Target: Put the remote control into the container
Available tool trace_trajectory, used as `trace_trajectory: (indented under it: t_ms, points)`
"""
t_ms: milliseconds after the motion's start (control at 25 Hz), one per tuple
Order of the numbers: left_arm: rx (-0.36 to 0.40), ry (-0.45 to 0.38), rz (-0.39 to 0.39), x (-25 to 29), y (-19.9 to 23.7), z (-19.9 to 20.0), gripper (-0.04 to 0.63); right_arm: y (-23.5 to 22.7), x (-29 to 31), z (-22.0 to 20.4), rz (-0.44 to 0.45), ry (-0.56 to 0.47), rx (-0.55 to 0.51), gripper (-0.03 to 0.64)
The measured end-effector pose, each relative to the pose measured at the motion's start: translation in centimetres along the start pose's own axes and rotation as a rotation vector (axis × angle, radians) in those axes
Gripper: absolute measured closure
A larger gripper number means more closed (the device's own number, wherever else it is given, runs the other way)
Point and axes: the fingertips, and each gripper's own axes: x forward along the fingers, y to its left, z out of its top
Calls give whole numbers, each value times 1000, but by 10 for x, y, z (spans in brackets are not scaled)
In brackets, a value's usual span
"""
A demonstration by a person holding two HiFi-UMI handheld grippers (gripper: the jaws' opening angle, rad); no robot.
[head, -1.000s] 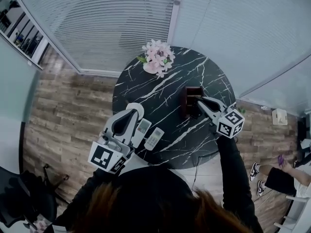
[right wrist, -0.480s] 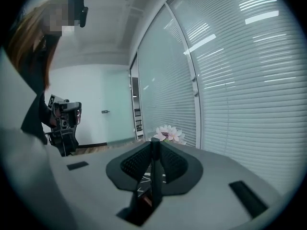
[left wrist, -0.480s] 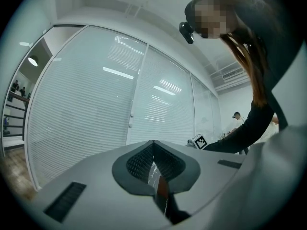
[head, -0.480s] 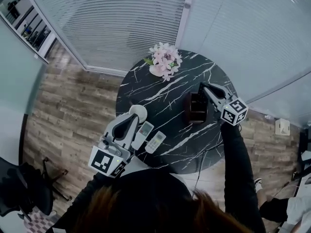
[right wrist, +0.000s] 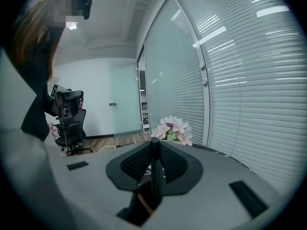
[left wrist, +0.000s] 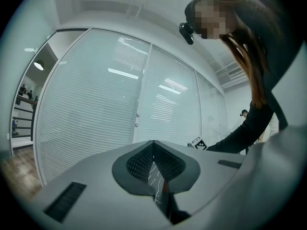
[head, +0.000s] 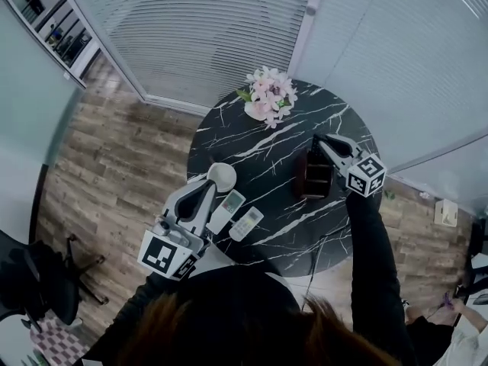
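Right gripper [right wrist: 154, 145] is clamped on a thin wall of the brown container [head: 315, 178]. Left gripper [left wrist: 153, 147] is pinched together, nothing in it. Remote control [head: 227, 210] lies on the marble table [head: 259, 147] just beside the left gripper. A second remote [head: 245, 224] sits alongside, well apart from the container.

Around you there's a round black marble table [head: 259, 155] with white veins, and a bunch of pink flowers [head: 268, 97] sits at its far edge. A small round white dish-looking thing [head: 222, 177] sits near the edge closest to you. Slatted blinds [head: 206, 36] run behind the table, wood plank floor [head: 114, 158] lies below, and a black office chair [head: 34, 280] stands off to your left.
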Motion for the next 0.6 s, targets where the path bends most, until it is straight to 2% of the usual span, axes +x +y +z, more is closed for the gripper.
trace_trajectory:
  t_ms: [280,600]
  points:
    - [-1,1,10,-3,-1,-2,588,5,-5,-43,-9,116,-11,551]
    - [2,-4,-7,0,-7,2,588,1,-16,-61,-75,126,15,549]
